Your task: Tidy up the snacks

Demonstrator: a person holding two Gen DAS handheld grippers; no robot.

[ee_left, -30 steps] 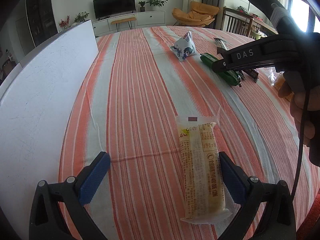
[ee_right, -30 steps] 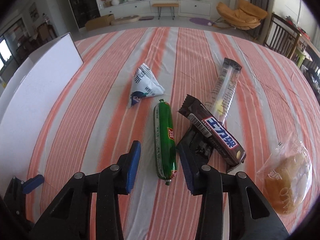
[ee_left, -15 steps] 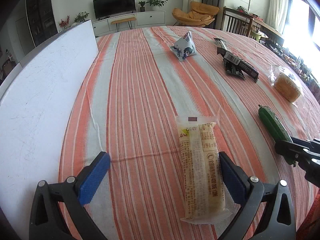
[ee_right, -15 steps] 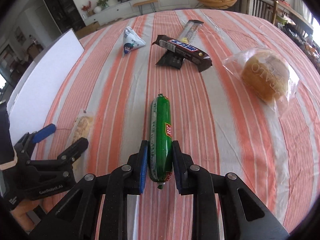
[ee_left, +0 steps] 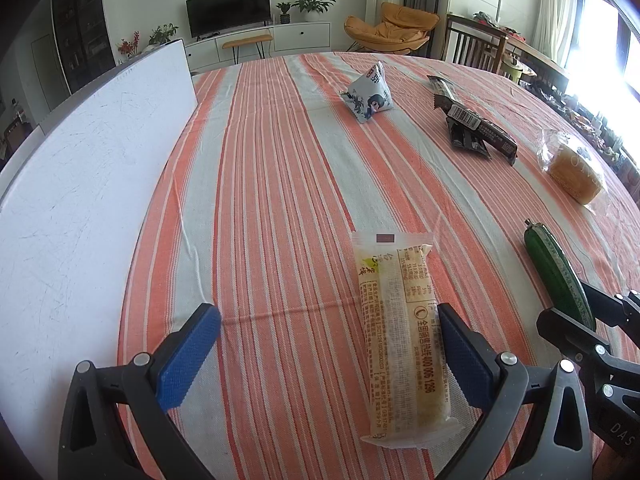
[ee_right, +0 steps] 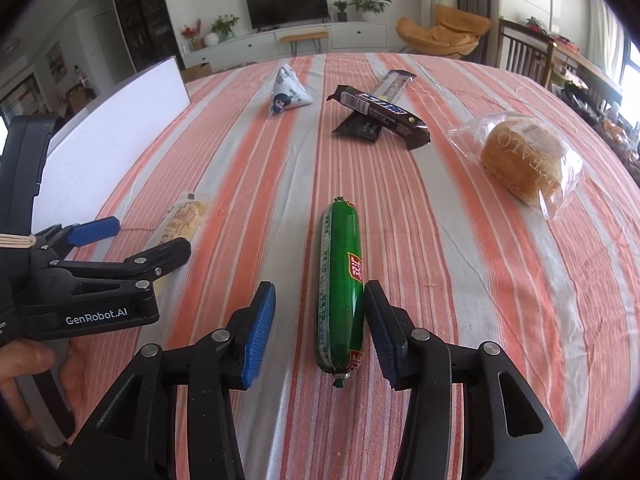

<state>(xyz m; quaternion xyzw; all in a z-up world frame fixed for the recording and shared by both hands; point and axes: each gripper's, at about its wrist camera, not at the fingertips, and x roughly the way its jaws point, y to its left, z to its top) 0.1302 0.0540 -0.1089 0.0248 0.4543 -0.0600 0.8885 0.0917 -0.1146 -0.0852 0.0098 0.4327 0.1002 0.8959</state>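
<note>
Altogether six snacks, one green sausage (ee_right: 341,284)

On the table (ee_right: 500,280), the sausage (ee_right: 341,288) lies nearest, the cake bar (ee_right: 184,220) to its left. Behind them sit the triangular pack (ee_right: 286,94) and two crossed bars (ee_right: 380,110). The bun (ee_right: 524,164) lies right. A board (ee_right: 116,120) stands along the left edge.

Beyond my table, covered in an orange-and-white striped cloth (ee_left: 280,168), a white wall carries a dark television (ee_left: 229,9) over a low white cabinet (ee_right: 288,42) with potted plants (ee_right: 368,2). An orange lounge chair (ee_left: 394,28) sits right (bright window (ee_left: 600,32) glare beyond), near dark wooden chairs (ee_left: 474,46).
</note>
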